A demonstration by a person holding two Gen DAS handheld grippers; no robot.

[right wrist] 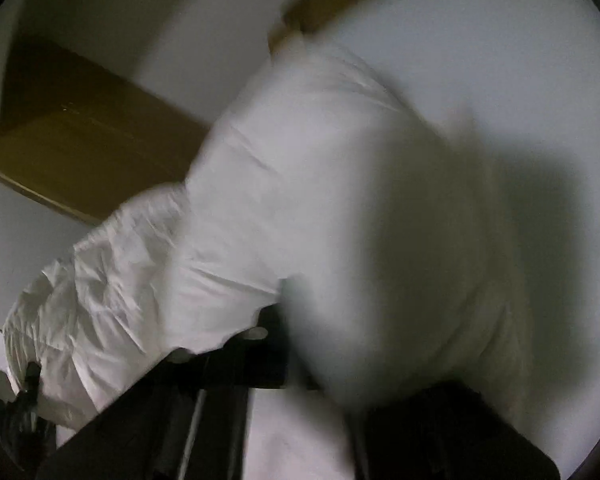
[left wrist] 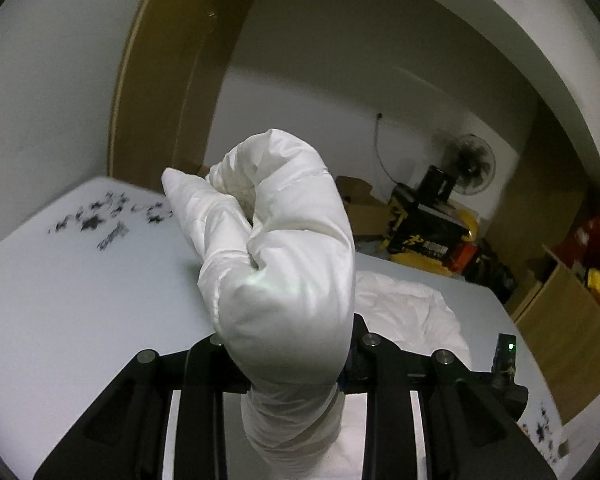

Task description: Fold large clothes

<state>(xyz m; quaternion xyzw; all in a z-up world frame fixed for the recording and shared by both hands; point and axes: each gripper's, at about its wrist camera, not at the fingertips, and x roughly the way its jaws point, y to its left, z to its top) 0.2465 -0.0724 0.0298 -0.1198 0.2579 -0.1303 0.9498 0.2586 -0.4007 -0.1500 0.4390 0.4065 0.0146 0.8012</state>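
Note:
A white padded jacket (left wrist: 284, 248) rises in a thick bunch straight out of my left gripper (left wrist: 292, 364), which is shut on it and holds it above the pale table (left wrist: 80, 300). The cloth hides the fingertips. More of the jacket lies crumpled on the table (left wrist: 412, 312) to the right. The right wrist view is blurred: the jacket (right wrist: 300, 180) fills the middle, with a puffy sleeve (right wrist: 100, 272) trailing to the lower left. My right gripper (right wrist: 300, 380) is shut beneath the cloth. Its tips are covered, and I cannot tell whether any fabric is pinched.
Black print marks the table's far left (left wrist: 100, 216). Behind the table stand a yellow-and-black box (left wrist: 424, 232), a fan (left wrist: 472, 164) and cardboard boxes (left wrist: 572, 320). A wooden door frame (left wrist: 152, 80) rises at the back left. A brown board (right wrist: 80, 140) lies left of the jacket.

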